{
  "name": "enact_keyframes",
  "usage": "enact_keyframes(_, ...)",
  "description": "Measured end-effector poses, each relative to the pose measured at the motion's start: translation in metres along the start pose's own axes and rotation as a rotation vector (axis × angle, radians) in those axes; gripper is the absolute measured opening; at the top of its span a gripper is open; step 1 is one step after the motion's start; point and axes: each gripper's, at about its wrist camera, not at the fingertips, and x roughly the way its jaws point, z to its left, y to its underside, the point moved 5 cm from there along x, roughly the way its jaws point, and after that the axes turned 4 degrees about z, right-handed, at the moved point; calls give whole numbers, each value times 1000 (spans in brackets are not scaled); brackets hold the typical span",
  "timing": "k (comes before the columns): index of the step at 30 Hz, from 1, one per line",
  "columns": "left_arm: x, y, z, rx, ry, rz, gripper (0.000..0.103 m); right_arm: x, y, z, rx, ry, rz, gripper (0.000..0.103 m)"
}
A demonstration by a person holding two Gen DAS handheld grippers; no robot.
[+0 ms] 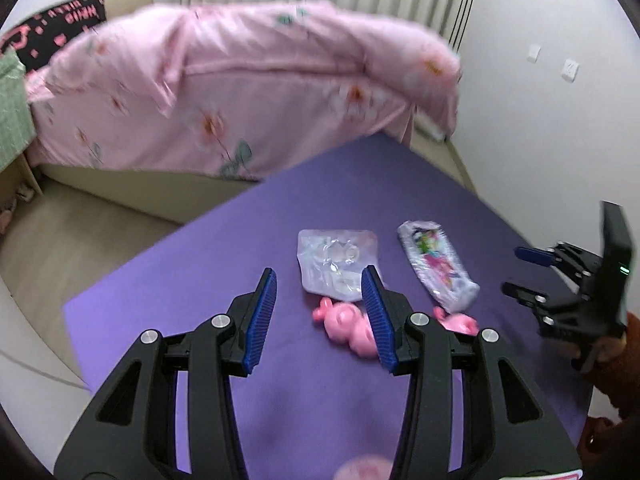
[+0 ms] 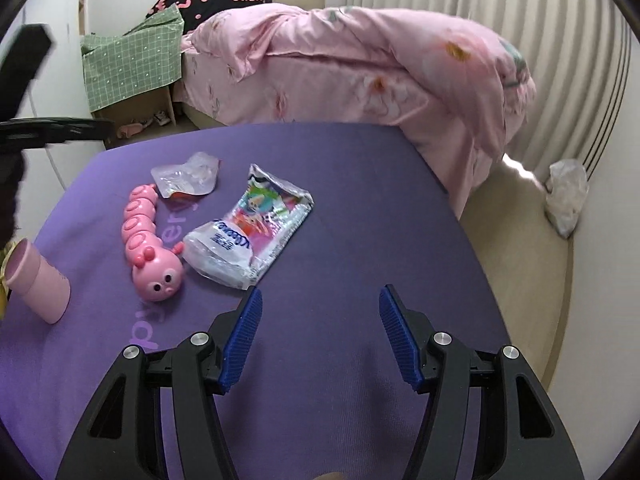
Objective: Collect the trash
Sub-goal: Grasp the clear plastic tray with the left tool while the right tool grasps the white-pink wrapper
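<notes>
1. Left wrist view: the left claw (image 1: 320, 276) hangs open and empty over the purple tabletop (image 1: 160, 280); a clear wrapper (image 1: 336, 258) and a colourful snack bag (image 1: 436, 264) lie just ahead.
2. Right wrist view: the right claw (image 2: 320, 296) is open and empty, the snack bag (image 2: 248, 236) just ahead beside a pink caterpillar toy (image 2: 148, 240).

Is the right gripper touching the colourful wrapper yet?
Apart. The right wrist view shows the right gripper with open jaws and bare purple mat between its fingertips and the colourful wrapper, which lies ahead to the left.
</notes>
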Motion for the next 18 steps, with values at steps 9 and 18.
enact_keyframes(9, 79, -10, 11, -25, -27, 212, 26, 2, -5, -9, 56, -24, -21, 57)
enact_keyframes(18, 40, -9, 19, -69, -54, 118, 1, 9, -18, -1, 79, -105, -61, 57)
